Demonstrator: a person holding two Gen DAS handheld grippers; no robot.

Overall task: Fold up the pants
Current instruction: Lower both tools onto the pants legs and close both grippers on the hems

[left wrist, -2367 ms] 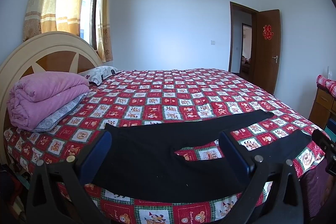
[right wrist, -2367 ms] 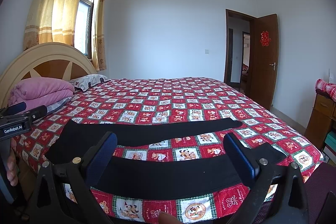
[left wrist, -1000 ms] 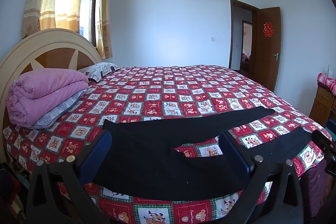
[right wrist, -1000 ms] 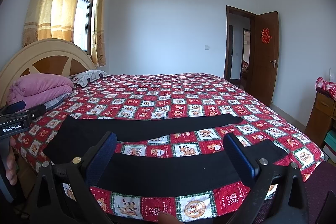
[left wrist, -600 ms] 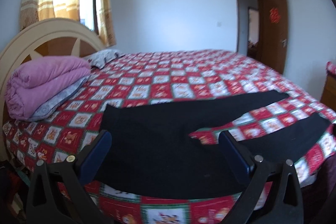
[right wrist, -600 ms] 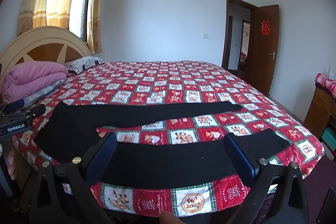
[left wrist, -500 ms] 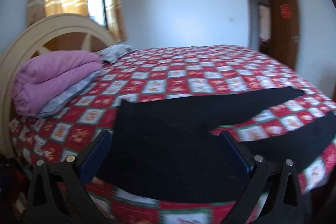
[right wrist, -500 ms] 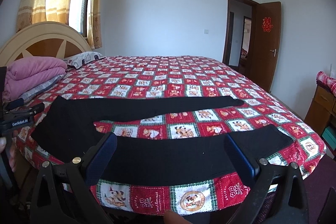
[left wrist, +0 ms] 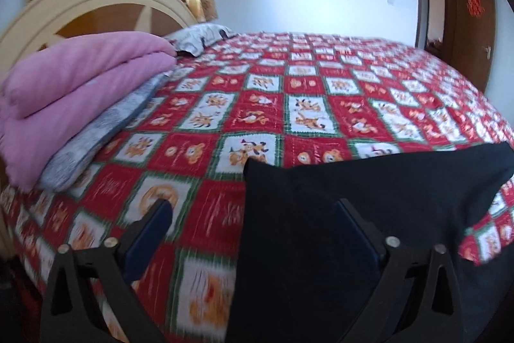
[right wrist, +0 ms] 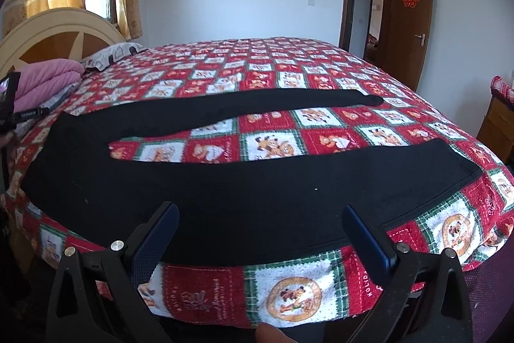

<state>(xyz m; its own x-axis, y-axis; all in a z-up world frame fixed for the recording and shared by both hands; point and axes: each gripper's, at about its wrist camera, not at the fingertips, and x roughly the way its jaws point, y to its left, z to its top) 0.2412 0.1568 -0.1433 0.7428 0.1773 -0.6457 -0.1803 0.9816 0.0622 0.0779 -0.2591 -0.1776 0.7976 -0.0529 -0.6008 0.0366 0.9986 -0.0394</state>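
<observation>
Black pants (right wrist: 225,182) lie flat on the bed, waist to the left and two legs spread out to the right. The near leg runs along the bed's front edge. In the left wrist view my left gripper (left wrist: 252,209) hovers low over the waist end of the pants (left wrist: 353,182). Its jaws are closing, still wide, with the waist edge in line between them and the pads not pressing on it. My right gripper (right wrist: 259,212) stands open just above the near leg, holding nothing. The left gripper's body (right wrist: 19,114) shows at the left edge of the right wrist view.
A red patchwork quilt (left wrist: 289,105) covers the bed. A folded pink blanket (left wrist: 74,92) and a pillow (left wrist: 202,37) lie by the cream headboard (left wrist: 96,8). A brown door (right wrist: 411,21) stands open at the back right, beside a wooden cabinet (right wrist: 498,124).
My left gripper has swung left and dropped close to the waist end, and its jaws have narrowed slightly. My right gripper has sunk nearer to the near leg.
</observation>
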